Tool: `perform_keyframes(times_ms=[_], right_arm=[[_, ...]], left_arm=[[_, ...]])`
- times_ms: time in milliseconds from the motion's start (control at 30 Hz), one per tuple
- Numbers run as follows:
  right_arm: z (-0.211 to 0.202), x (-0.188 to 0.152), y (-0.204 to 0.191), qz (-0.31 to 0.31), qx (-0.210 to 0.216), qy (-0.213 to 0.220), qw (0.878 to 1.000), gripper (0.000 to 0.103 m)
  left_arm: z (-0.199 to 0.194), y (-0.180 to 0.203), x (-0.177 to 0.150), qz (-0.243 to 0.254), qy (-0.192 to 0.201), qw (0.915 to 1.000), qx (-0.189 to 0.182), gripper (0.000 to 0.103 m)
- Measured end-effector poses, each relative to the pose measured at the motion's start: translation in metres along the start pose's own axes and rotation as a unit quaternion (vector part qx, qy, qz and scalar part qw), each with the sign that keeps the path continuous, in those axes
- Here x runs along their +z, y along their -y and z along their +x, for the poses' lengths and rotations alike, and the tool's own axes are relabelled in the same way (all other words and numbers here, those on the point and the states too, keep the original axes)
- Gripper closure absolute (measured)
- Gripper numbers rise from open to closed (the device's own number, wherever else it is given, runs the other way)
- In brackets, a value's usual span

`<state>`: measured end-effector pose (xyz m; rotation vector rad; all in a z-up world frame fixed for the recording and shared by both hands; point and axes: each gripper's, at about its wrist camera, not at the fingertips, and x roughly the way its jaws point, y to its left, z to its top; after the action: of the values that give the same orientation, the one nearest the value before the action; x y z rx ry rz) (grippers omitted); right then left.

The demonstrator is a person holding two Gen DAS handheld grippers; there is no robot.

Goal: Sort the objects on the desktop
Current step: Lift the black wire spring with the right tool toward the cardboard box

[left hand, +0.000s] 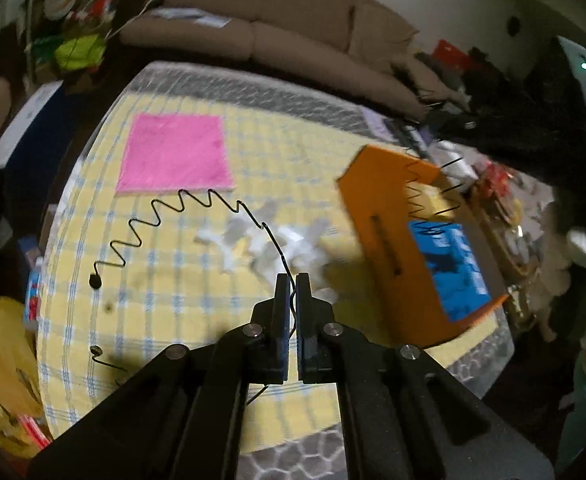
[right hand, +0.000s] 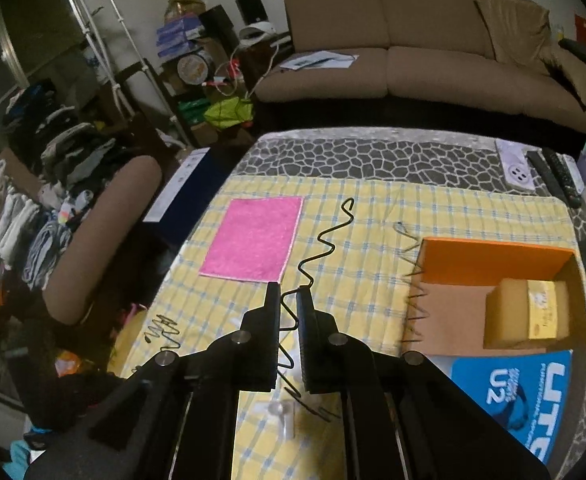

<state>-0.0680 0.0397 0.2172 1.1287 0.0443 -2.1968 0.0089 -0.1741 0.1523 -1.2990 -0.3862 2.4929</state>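
Yellow checked cloth (right hand: pixel 373 216) covers table. Orange box (right hand: pixel 493 256) at cloth's right side, pink cloth (right hand: pixel 253 236) at far left. Left gripper (left hand: pixel 292 280), jaws pinched on black zigzag wire (left hand: pixel 165 216), held above cloth. Right gripper (right hand: pixel 289 290), jaws clamped on second zigzag wire (right hand: pixel 325 240), above cloth between pink cloth and box.

text: "U2" and large "UT…" — white print | on: blue flap (right hand: pixel 509 396) of orange box (right hand: pixel 493 256)

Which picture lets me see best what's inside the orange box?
The right wrist view. It looks down into the open orange box, showing a small yellowish carton on its floor. The left wrist view shows the box blurred and tilted, mostly its outside, with the inside barely visible.
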Motion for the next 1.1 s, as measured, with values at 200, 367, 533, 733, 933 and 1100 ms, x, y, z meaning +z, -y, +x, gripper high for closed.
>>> perform_keyframes(times_ms=[200,367,533,733,933,1100], right_arm=[[-0.036,-0.007,0.001,-0.005,-0.004,0.013,1.0,0.096],[-0.065,-0.02,0.014,-0.018,-0.029,0.012,0.999,0.096],[-0.084,-0.041,0.048,-0.026,-0.064,-0.008,0.998,0.096],[-0.105,-0.065,0.105,0.004,-0.081,-0.012,0.997,0.096],[-0.116,-0.081,0.141,0.012,-0.074,-0.007,0.997,0.096],[-0.1,-0.086,0.143,-0.008,-0.069,-0.018,0.997,0.096]], left_arm=[[-0.019,0.06,0.018,0.039,0.009,0.9987,-0.031,0.1],[-0.021,0.105,0.025,0.055,0.003,0.9962,-0.067,0.1],[-0.007,0.146,0.026,0.082,-0.011,0.9942,-0.069,0.1],[0.015,0.19,0.033,0.094,-0.027,0.9915,-0.085,0.1],[0.03,0.223,0.038,0.106,-0.032,0.9894,-0.094,0.1],[0.034,0.234,0.045,0.098,-0.027,0.9895,-0.102,0.1]])
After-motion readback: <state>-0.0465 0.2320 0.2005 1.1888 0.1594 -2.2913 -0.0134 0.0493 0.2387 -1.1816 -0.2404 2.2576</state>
